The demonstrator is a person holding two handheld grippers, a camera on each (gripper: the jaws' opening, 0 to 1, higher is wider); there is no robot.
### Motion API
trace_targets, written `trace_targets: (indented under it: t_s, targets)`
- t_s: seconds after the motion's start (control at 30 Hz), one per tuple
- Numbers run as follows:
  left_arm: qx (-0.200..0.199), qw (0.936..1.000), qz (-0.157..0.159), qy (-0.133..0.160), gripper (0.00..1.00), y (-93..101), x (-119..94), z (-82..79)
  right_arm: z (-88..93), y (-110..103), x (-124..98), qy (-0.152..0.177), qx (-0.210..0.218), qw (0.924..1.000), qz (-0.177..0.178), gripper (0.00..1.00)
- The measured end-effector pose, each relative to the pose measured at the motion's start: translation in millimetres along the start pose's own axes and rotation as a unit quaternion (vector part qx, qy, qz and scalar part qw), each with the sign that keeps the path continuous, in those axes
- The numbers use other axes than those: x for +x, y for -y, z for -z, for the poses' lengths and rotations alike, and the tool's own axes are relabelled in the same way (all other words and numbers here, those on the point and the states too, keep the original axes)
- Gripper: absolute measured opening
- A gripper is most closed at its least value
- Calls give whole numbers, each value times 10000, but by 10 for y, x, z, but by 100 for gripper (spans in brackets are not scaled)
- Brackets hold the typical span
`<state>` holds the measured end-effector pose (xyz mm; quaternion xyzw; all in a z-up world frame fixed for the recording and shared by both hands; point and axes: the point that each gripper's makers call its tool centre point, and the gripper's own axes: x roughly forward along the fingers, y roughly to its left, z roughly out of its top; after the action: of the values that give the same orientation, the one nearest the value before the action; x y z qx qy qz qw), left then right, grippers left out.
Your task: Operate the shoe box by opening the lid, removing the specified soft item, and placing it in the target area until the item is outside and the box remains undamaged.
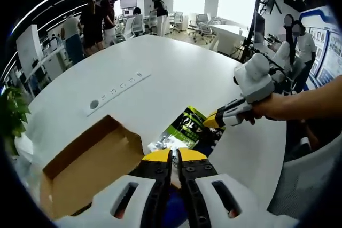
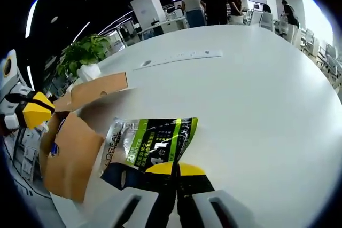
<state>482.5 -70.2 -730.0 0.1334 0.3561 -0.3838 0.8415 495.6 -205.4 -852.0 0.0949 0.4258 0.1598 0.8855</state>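
Observation:
An open brown cardboard shoe box (image 1: 91, 164) lies at the left on the white table, its lid flap (image 2: 99, 89) folded back and a blue logo on its side (image 2: 53, 148). My left gripper (image 1: 175, 156) is shut at the box's near wall, and it seems to pinch the cardboard. It also comes into the right gripper view from the left (image 2: 33, 110). A green and black soft pouch (image 1: 187, 129) lies on the table just outside the box. My right gripper (image 2: 173, 170) is shut on the near edge of the pouch (image 2: 152, 142), and its yellow tips (image 1: 214, 120) reach in from the right.
A flush power strip (image 1: 115, 92) runs across the table (image 2: 256, 105) beyond the box. A potted plant (image 2: 85, 49) stands past the table's edge. Several people and office chairs (image 1: 139, 22) are at the back. A hand (image 1: 278, 105) holds the right gripper.

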Motion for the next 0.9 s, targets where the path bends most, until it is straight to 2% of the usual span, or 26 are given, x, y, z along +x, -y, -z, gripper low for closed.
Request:
trace_targets:
  t_s: [0.37, 0.7, 0.9]
  targets:
    - [-186, 9995, -250, 89, 2, -214, -244, 129, 56, -33, -11, 8, 128, 9998, 159, 0]
    - [-341, 9985, -423, 97, 2, -341, -428, 312, 59, -84, -13, -51, 78, 9999, 90, 0]
    - [-374, 9978, -528, 112, 2, -430, -556, 410, 30, -70, -12, -48, -359, 9993, 115, 0]
